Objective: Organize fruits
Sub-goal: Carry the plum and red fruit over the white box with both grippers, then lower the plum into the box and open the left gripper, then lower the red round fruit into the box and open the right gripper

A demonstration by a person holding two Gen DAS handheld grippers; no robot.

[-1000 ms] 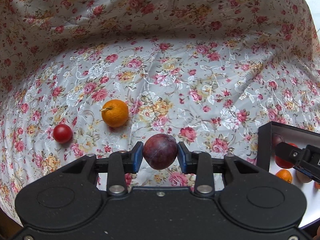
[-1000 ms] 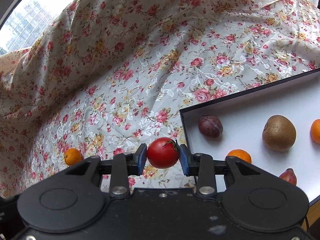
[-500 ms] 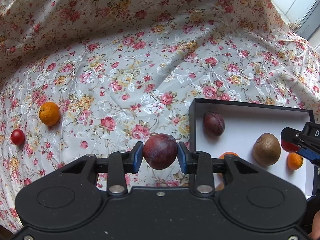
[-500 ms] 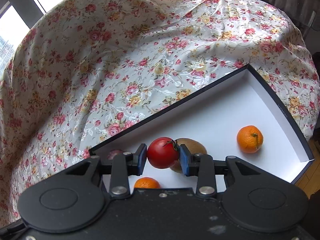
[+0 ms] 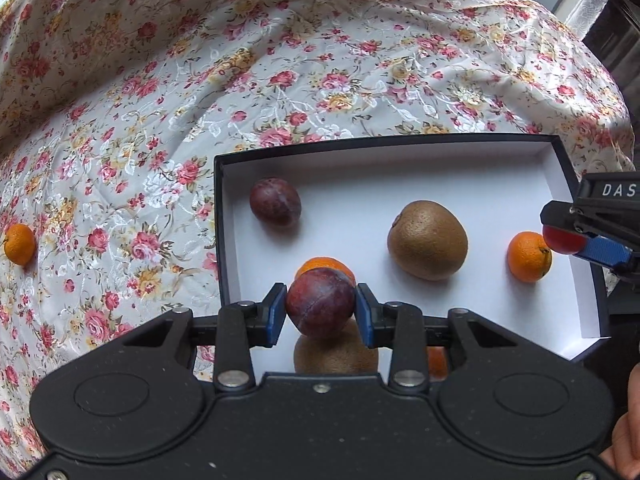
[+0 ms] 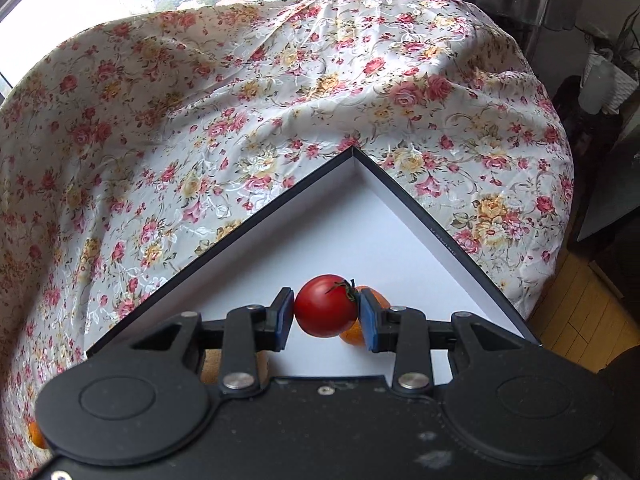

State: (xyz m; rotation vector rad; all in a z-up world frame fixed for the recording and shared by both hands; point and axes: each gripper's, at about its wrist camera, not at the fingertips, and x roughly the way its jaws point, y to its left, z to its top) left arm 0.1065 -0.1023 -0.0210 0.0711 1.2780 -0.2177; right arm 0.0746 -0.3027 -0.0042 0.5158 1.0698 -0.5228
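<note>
My left gripper [image 5: 321, 313] is shut on a dark red plum [image 5: 320, 302] and holds it over the near left part of a black box with a white floor [image 5: 360, 184]. In the box lie another plum [image 5: 275, 201], a kiwi [image 5: 427, 234], an orange [image 5: 529, 256], a second orange [image 5: 325, 265] behind the held plum and a second kiwi [image 5: 336, 354] under it. My right gripper [image 6: 326, 317] is shut on a red tomato [image 6: 325, 305] over the box floor [image 6: 360, 232], above an orange [image 6: 370, 300]. The right gripper also shows in the left wrist view [image 5: 568, 240].
A floral cloth [image 5: 280, 60] covers the table. One orange [image 5: 18, 244] lies on the cloth left of the box. The table's right edge drops to a wooden floor [image 6: 576, 304]. Dark furniture [image 6: 608, 208] stands at the right.
Both grippers have moved right over the box with their fruits. The box fills more of both views. The tomato on the cloth has left the left wrist view.
</note>
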